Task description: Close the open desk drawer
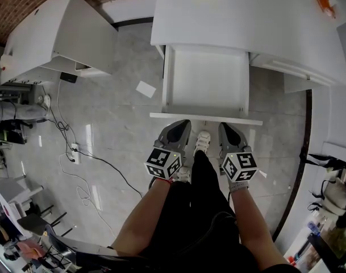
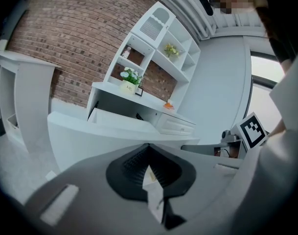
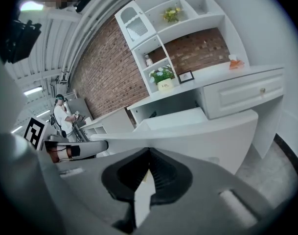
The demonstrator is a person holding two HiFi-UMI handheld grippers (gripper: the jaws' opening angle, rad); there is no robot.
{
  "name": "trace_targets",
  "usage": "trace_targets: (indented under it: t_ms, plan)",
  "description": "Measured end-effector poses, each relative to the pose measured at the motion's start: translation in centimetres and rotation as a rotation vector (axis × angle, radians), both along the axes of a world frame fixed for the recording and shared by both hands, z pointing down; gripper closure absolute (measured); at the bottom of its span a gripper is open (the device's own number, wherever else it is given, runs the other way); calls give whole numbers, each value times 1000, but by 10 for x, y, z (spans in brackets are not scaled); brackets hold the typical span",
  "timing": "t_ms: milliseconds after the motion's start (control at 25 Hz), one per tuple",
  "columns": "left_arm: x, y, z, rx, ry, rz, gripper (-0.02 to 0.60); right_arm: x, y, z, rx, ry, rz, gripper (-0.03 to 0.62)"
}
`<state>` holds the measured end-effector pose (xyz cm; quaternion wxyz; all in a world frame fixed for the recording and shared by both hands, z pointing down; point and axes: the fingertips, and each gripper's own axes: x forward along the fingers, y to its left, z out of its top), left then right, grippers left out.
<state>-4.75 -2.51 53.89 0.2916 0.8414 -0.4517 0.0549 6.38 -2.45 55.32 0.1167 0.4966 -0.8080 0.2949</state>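
Grey marble floor (image 1: 110, 124) is running under a white desk (image 1: 241, 27) that is backing onto a brick wall (image 2: 65, 48). A shelf unit (image 2: 161, 43) is sitting on the desk top, with a pot of flowers (image 2: 129, 78) on it.

The open drawer (image 1: 205, 81) is standing pulled out of the desk, directly ahead of both grippers. It is showing only its plain white bottom. Its front panel (image 1: 207, 119) is lying just beyond the jaw tips.

- Left gripper (image 1: 181, 127): jaws are sitting together at the tips, gripping nothing. It is pointing at the left part of the front panel. Contact with the panel is unclear.
- Right gripper (image 1: 226, 128): jaws are likewise meeting at the tips with nothing in them. It is pointing at the right part of the panel, again right up against it or nearly so.
- The two grippers are sitting side by side, and a white shoe (image 1: 202, 142) is showing between them.

To the right of the right gripper, a second drawer (image 3: 241, 94) is sitting shut in the desk. An orange object (image 1: 326, 3) is lying on the desk top above it.

Off to the left of the left gripper, a paper scrap (image 1: 145, 89) is lying on the floor beside the drawer. Further left, a power strip (image 1: 75, 152) is trailing cables.
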Motion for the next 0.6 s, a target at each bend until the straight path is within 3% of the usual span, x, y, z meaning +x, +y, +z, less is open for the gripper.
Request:
trace_targets:
  t_ms: [600]
  plan:
    - [-7,-45,4,-43,-17,-72,580,0,-44,2,-31,-35,-2,592]
